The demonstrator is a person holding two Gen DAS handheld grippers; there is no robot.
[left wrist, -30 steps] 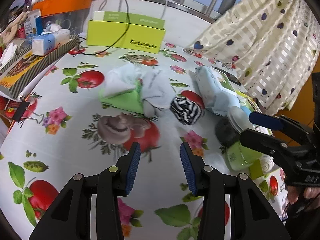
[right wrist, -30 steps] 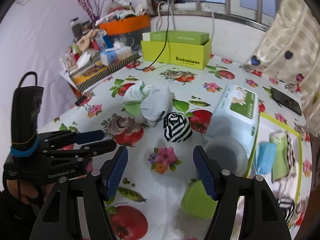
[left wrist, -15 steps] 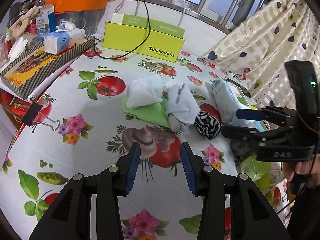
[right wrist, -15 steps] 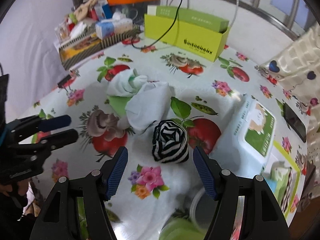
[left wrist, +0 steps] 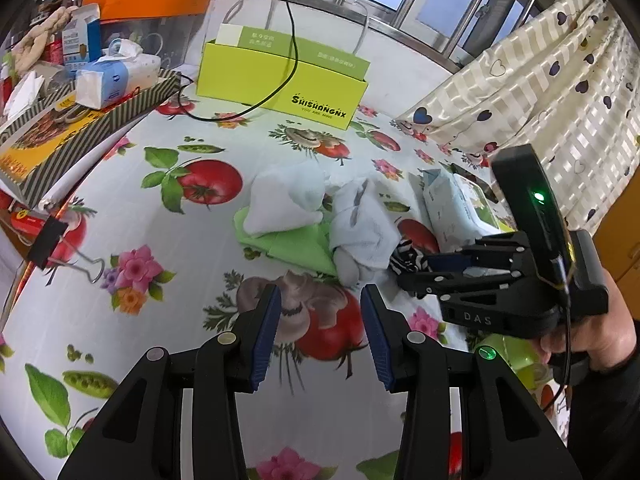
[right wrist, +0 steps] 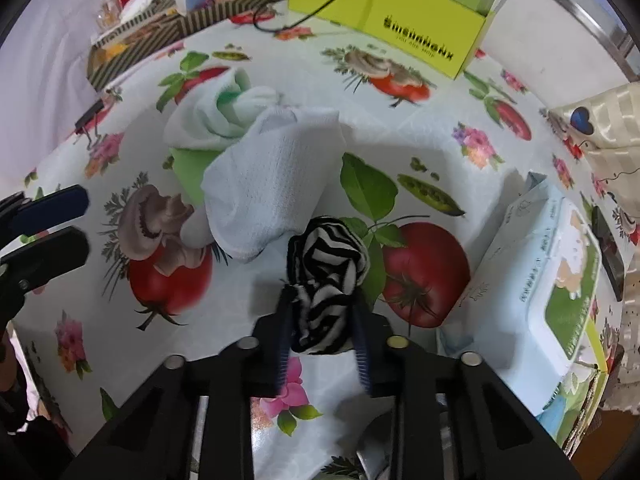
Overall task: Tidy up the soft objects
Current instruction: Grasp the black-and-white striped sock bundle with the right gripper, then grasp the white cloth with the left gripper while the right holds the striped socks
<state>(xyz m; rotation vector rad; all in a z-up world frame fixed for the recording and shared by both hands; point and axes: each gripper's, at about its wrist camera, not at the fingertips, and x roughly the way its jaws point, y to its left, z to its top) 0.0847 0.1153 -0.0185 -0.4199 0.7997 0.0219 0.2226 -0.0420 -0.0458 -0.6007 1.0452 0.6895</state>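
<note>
Your right gripper (right wrist: 322,328) is closing on one black-and-white striped rolled sock (right wrist: 326,270); your left gripper (left wrist: 320,330) is open, empty; two white rolled socks (right wrist: 272,188) lie beside.

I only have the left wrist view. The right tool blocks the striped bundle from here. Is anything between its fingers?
Observer: Yes. In the right wrist view the right tool is closing on the black-and-white striped bundle, which sits between its pads.
Operator: Is the bundle touching the white sock?
Observer: It lies just beside the white sock; I cannot tell whether they touch.
Operator: What is on the bundle's other side?
Observer: A wet wipes pack with a green label, clear of the bundle, across a printed tomato.
</note>
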